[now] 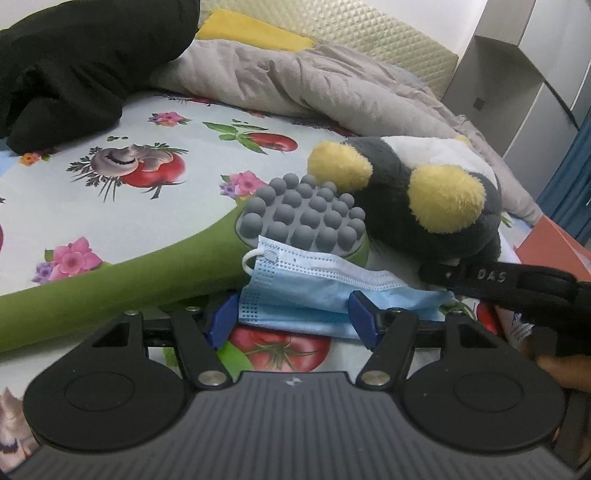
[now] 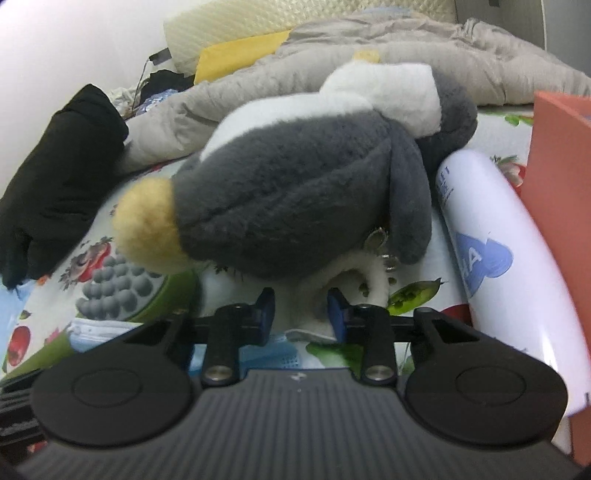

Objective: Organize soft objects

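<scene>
A grey and white plush toy with yellow feet lies on the flower-print sheet. In the right wrist view the plush toy fills the middle, and my right gripper is shut on a white furry fold at its underside. A blue face mask lies flat by the toy, partly over a green massager with grey nubs. My left gripper stands open, its fingers either side of the mask's near part without squeezing it. The right gripper reaches in under the toy from the right.
A black garment lies at the back left, with a grey quilt and a yellow pillow behind. A white bottle lies right of the toy, against an orange box. A white cabinet stands beyond the bed.
</scene>
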